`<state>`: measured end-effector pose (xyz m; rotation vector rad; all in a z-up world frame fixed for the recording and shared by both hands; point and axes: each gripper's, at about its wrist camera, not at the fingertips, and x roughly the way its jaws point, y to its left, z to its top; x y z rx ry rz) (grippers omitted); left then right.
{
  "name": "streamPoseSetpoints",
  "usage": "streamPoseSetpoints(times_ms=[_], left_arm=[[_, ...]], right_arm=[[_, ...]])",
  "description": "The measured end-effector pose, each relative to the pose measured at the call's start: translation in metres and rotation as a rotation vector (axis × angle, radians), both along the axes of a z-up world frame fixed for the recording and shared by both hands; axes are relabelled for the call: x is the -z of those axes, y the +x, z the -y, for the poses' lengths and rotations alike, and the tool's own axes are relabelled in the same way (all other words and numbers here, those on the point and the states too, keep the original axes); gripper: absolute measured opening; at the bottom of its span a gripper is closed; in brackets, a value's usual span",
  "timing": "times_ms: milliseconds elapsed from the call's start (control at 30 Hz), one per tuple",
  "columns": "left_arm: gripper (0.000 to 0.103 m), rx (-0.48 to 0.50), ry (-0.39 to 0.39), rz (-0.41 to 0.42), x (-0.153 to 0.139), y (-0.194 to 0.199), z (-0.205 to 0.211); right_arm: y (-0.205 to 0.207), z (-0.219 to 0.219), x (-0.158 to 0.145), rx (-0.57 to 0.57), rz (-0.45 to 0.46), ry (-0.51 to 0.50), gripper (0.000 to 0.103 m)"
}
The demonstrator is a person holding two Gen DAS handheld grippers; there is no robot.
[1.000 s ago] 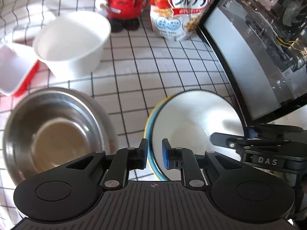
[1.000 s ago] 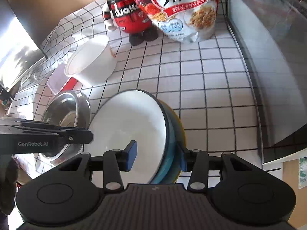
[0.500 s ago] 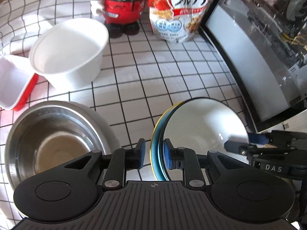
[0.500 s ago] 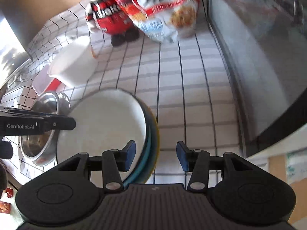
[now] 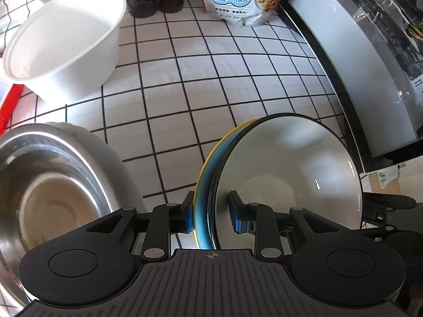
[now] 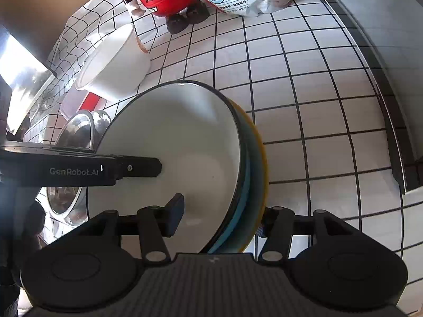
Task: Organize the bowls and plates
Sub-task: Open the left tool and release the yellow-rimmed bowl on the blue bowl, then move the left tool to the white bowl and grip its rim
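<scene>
The stack of plates (image 5: 288,174) — a white one with a dark rim on top, a blue one and a yellow one beneath — sits on the checked worktop (image 5: 201,84), its rim running between the fingers of both claws. The left claw (image 5: 212,216) straddles the near-left edge: its jaws are opening, the left pad by the yellow-blue edge, the right pad clear above the white face, so nothing is clamped. The right claw (image 6: 219,218) straddles the opposite edge (its right pad is mostly hidden behind the yellow rim) and its jaws are opening too, the left pad off the white surface. Just left of the stack stands a steel bowl (image 5: 50,185); farther back a white bowl (image 5: 66,45), well apart from both claws.
</scene>
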<state>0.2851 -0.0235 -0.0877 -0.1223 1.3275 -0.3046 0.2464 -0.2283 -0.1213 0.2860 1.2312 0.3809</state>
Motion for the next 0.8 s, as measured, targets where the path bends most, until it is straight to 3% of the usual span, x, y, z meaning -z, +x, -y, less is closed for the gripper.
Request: streamPoseSetpoints(times_ms=[167, 533, 800], left_arm=[[0.028, -0.012, -0.037, -0.016, 0.001, 0.003, -0.005], [0.027, -0.051, -0.036, 0.014, 0.001, 0.025, -0.01], [0.024, -0.065, -0.069, 0.044, -0.01, 0.02, -0.02]], right_arm=[[0.011, -0.003, -0.002, 0.0, 0.018, -0.024, 0.055], [0.056, -0.01, -0.003, 0.023, 0.035, -0.033, 0.055], [0.059, -0.011, -0.011, 0.025, 0.061, -0.079, 0.055]])
